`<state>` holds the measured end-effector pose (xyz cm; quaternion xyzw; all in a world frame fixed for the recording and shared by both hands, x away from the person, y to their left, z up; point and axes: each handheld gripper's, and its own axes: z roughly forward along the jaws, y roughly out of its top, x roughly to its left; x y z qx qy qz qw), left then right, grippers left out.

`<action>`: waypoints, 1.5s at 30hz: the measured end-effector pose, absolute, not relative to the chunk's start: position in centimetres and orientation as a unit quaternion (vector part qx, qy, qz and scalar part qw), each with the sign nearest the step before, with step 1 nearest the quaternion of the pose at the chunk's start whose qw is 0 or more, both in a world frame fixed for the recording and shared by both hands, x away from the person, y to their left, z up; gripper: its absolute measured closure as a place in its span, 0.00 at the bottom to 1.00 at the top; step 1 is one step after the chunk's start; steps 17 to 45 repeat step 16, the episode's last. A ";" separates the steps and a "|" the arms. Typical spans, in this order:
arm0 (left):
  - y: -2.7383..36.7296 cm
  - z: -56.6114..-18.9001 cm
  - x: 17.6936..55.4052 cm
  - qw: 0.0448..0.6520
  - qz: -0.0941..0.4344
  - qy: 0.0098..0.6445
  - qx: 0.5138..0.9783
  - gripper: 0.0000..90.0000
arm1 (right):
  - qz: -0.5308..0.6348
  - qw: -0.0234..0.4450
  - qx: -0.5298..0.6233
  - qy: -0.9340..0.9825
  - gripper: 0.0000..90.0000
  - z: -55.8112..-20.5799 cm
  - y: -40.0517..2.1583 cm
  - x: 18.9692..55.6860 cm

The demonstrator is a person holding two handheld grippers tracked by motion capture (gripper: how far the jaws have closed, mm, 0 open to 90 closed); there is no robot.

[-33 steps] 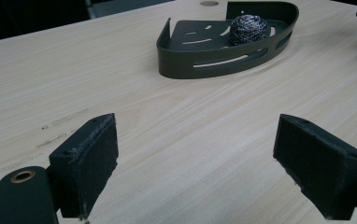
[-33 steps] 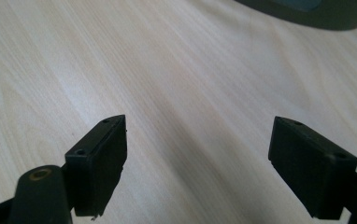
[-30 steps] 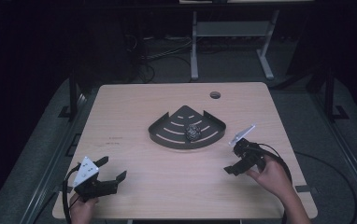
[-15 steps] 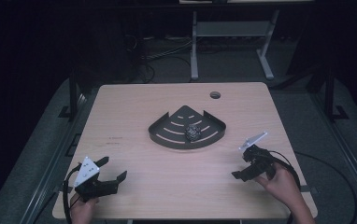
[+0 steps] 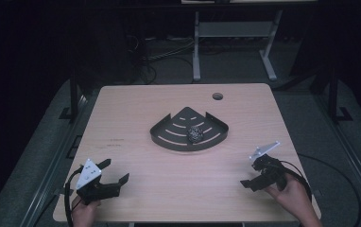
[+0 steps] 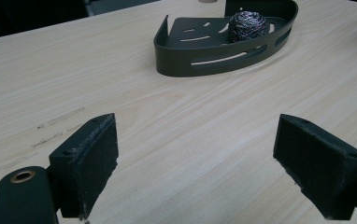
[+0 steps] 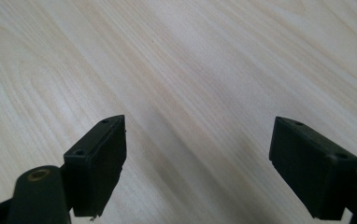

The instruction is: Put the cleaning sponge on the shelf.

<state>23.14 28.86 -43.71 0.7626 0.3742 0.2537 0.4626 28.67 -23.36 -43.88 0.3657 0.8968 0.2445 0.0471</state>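
Both sets of fingers stand spread with nothing between them. The scouring ball lies in the dark corner tray on the surface, well ahead of the left gripper and well apart from the right gripper, whose fingers have just been opening.

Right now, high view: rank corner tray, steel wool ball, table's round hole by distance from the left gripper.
From the left gripper, at the near left corner:
1. Corner tray, mid-table; its near rim is closest.
2. Steel wool ball, inside the tray, toward its right.
3. Round hole, far right of centre, near the table's back edge.
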 end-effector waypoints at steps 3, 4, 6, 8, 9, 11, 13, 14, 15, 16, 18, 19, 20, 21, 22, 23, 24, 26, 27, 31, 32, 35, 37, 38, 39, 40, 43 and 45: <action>28.9 -43.7 23.2 0.463 0.253 0.373 0.763 0.15 | 0.249 0.048 0.367 0.895 0.20 -43.9 -23.6 28.2; 28.9 -43.7 23.2 0.463 0.252 0.374 0.763 0.15 | 0.250 0.048 0.369 0.894 0.20 -43.9 -23.6 28.1; 28.8 -43.7 23.2 0.463 0.252 0.374 0.763 0.15 | 0.251 0.048 0.368 0.894 0.20 -43.9 -23.7 28.0; 28.8 -43.7 23.2 0.463 0.252 0.374 0.763 0.15 | 0.252 0.048 0.369 0.894 0.20 -44.0 -23.7 27.8; 28.8 -43.7 23.2 0.462 0.253 0.373 0.764 0.15 | 0.254 0.050 0.370 0.892 0.19 -44.2 -23.7 27.6; 28.7 -43.7 23.2 0.462 0.253 0.372 0.764 0.15 | 0.256 0.049 0.371 0.892 0.19 -44.2 -23.8 27.5; 28.7 -43.7 23.2 0.462 0.252 0.372 0.764 0.15 | 0.265 0.051 0.369 0.890 0.19 -44.2 -23.8 27.2; 28.7 -43.8 23.2 0.463 0.251 0.373 0.764 0.15 | 0.265 0.051 0.369 0.890 0.19 -44.2 -23.8 27.2; 28.6 -43.8 23.3 0.462 0.249 0.373 0.765 0.15 | 0.267 0.052 0.367 0.890 0.19 -44.1 -23.8 27.1; 28.6 -43.8 23.3 0.462 0.249 0.373 0.765 0.15 | 0.267 0.052 0.367 0.890 0.19 -44.1 -23.8 27.1; 28.6 -43.8 23.3 0.462 0.249 0.373 0.765 0.15 | 0.267 0.052 0.367 0.890 0.19 -44.1 -23.8 27.1; 28.6 -43.8 23.3 0.462 0.249 0.373 0.765 0.15 | 0.267 0.052 0.367 0.890 0.19 -44.1 -23.8 27.1; 28.6 -43.8 23.3 0.462 0.249 0.373 0.765 0.15 | 0.267 0.052 0.367 0.890 0.19 -44.1 -23.8 27.1; 28.6 -43.8 23.3 0.462 0.249 0.373 0.765 0.15 | 0.267 0.052 0.367 0.890 0.19 -44.1 -23.8 27.1; 28.6 -43.8 23.3 0.462 0.249 0.373 0.765 0.15 | 0.267 0.052 0.367 0.890 0.19 -44.1 -23.8 27.1; 28.6 -43.8 23.3 0.462 0.249 0.373 0.765 0.15 | 0.267 0.052 0.367 0.890 0.19 -44.1 -23.8 27.1; 28.6 -43.8 23.3 0.462 0.249 0.373 0.765 0.15 | 0.267 0.052 0.367 0.890 0.19 -44.1 -23.8 27.1; 28.6 -43.8 23.3 0.462 0.249 0.373 0.765 0.15 | 0.267 0.052 0.367 0.890 0.19 -44.1 -23.8 27.1; 28.6 -43.8 23.3 0.462 0.249 0.373 0.765 0.15 | 0.267 0.052 0.367 0.890 0.19 -44.1 -23.8 27.1; 28.6 -43.8 23.3 0.462 0.249 0.373 0.765 0.15 | 0.267 0.052 0.367 0.890 0.19 -44.1 -23.8 27.1; 28.6 -43.8 23.3 0.462 0.249 0.373 0.765 0.15 | 0.267 0.052 0.367 0.890 0.19 -44.1 -23.8 27.1; 28.6 -43.8 23.3 0.462 0.249 0.373 0.765 0.15 | 0.267 0.052 0.367 0.890 0.19 -44.1 -23.8 27.1; 28.6 -43.8 23.3 0.462 0.249 0.373 0.765 0.15 | 0.267 0.052 0.367 0.890 0.19 -44.1 -23.8 27.1; 28.6 -43.8 23.3 0.462 0.249 0.373 0.765 0.15 | 0.267 0.052 0.367 0.890 0.19 -44.1 -23.8 27.1; 28.6 -43.8 23.3 0.462 0.249 0.373 0.765 0.15 | 0.267 0.052 0.367 0.890 0.19 -44.1 -23.8 27.1; 28.6 -43.8 23.3 0.462 0.249 0.373 0.765 0.15 | 0.267 0.052 0.367 0.890 0.19 -44.1 -23.8 27.1; 28.6 -43.8 23.3 0.462 0.249 0.373 0.765 0.15 | 0.267 0.052 0.367 0.890 0.19 -44.1 -23.8 27.1; 28.6 -43.8 23.3 0.462 0.249 0.373 0.765 0.15 | 0.267 0.052 0.367 0.890 0.19 -44.1 -23.8 27.1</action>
